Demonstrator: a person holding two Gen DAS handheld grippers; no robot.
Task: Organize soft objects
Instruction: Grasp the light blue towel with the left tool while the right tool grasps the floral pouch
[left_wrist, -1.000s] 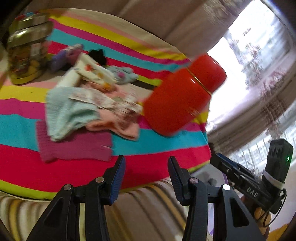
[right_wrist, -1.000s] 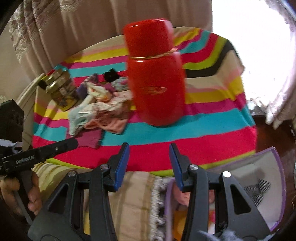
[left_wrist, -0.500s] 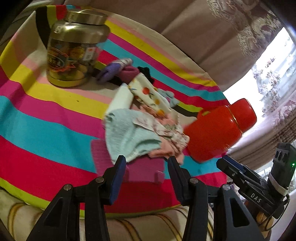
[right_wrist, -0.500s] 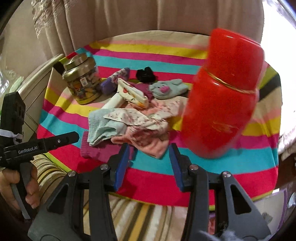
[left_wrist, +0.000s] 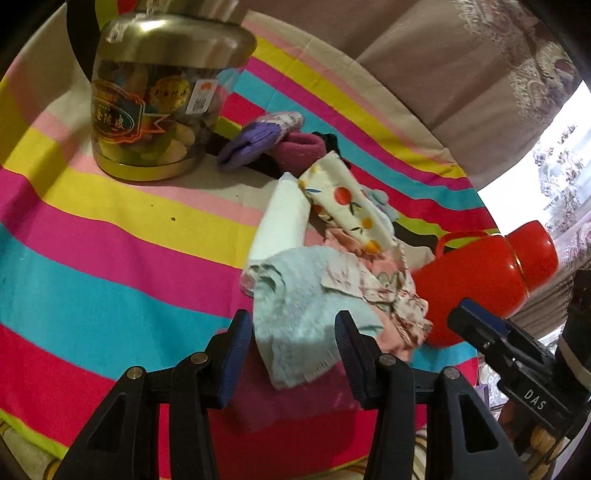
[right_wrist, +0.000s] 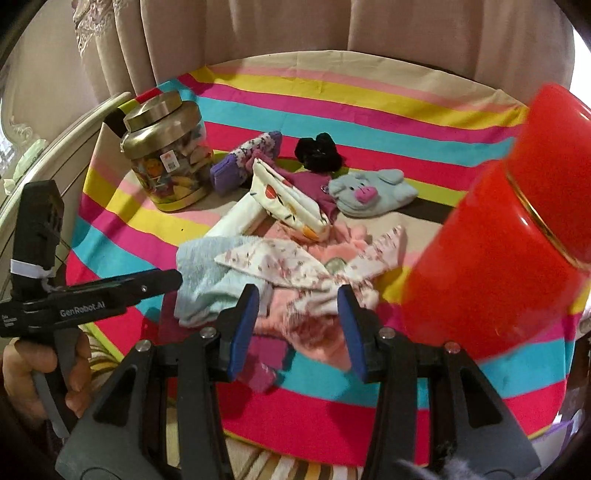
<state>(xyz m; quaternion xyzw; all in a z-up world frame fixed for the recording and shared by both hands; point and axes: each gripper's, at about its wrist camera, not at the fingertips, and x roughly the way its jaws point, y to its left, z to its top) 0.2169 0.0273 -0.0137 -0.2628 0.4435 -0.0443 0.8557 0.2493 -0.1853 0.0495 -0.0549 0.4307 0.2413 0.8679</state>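
Observation:
A heap of socks and small cloths lies on the striped tablecloth (left_wrist: 92, 236). A pale blue sock (left_wrist: 299, 314) (right_wrist: 210, 273) lies at the heap's near end over a magenta sock (left_wrist: 291, 398) (right_wrist: 266, 365). A floral cloth (right_wrist: 280, 266) and a pink sock (right_wrist: 317, 332) lie beside it. Farther back lie a fruit-print sock (left_wrist: 343, 199) (right_wrist: 288, 203), a purple sock (left_wrist: 255, 144) (right_wrist: 240, 162), a black sock (right_wrist: 319, 151) and a blue pig-face sock (right_wrist: 369, 190). My left gripper (left_wrist: 293, 343) is open just above the blue sock. My right gripper (right_wrist: 297, 325) is open just above the pink sock.
A glass jar with a gold lid (left_wrist: 155, 99) (right_wrist: 166, 155) stands at the back left of the table. A red thermos (left_wrist: 487, 280) (right_wrist: 513, 229) stands right of the heap, close to my right gripper. Curtains hang behind the table.
Both grippers have swung left from the thermos and moved forward and down toward the sock heap. Both stay open. Nothing on the table has moved.

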